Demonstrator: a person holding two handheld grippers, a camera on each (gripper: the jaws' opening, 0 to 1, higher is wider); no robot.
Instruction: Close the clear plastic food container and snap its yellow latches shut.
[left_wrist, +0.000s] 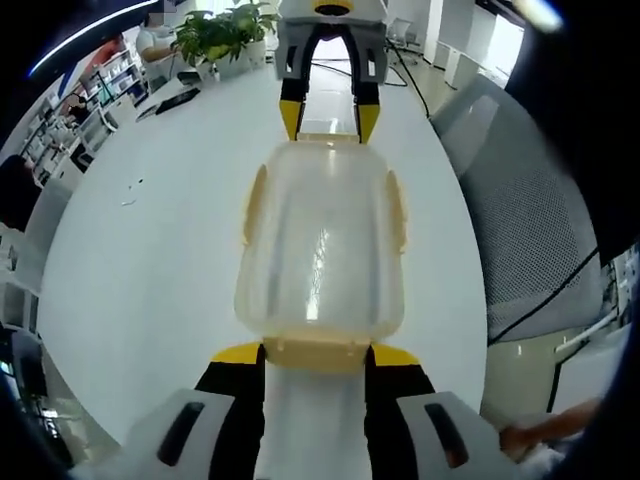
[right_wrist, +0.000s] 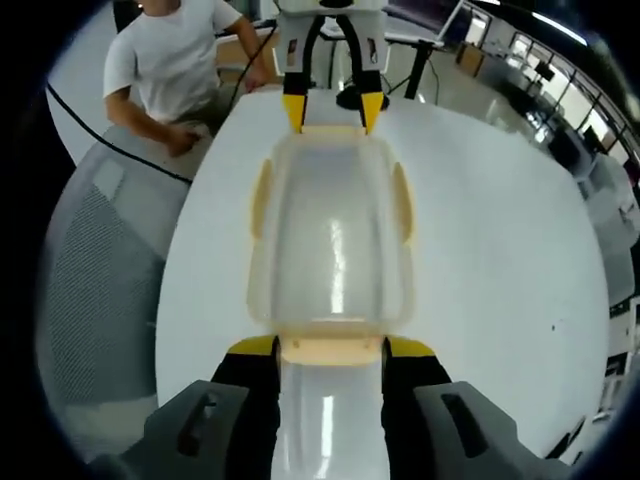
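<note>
The clear plastic container (left_wrist: 320, 240) (right_wrist: 332, 230) lies lengthwise on the white table with its lid on. Pale yellow latches sit on its long sides (left_wrist: 255, 205) (right_wrist: 403, 200) and at both ends. In the left gripper view, my left gripper (left_wrist: 316, 353) is open, its yellow fingertips (left_wrist: 238, 352) flanking the near end latch. My right gripper (left_wrist: 329, 120) stands open at the far end, tips either side of that latch. The right gripper view mirrors this: the right gripper (right_wrist: 332, 347) is at the near end, the left gripper (right_wrist: 331, 110) at the far end. I cannot tell whether the latches are snapped.
The round white table (left_wrist: 150, 260) (right_wrist: 500, 260) has a grey mesh chair (left_wrist: 530, 230) (right_wrist: 100, 270) at its edge beside the container. A person in a white T-shirt (right_wrist: 175, 60) sits past the far edge. Potted plants (left_wrist: 225, 35) and small dark items (left_wrist: 175, 100) stand far off.
</note>
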